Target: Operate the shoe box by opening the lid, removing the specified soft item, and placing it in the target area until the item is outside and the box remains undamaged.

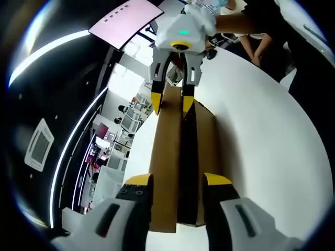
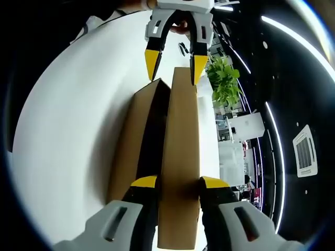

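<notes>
Left gripper view: left gripper (image 1: 177, 182) pinching near end of raised cardboard lid (image 1: 166, 157); shoe box (image 1: 205, 151) sits on the white table (image 1: 261, 136), right gripper (image 1: 171, 103) clamped on lid's far end. Right gripper view: same lid (image 2: 179, 151) between yellow-tipped jaws, box body (image 2: 135, 141) left, potted plant (image 2: 224, 78) beyond. Soft item not visible.

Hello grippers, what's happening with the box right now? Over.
Left gripper and right gripper each pinch one end of the raised lid. Box partly open on the white table. Inside dark, item unseen.
</notes>
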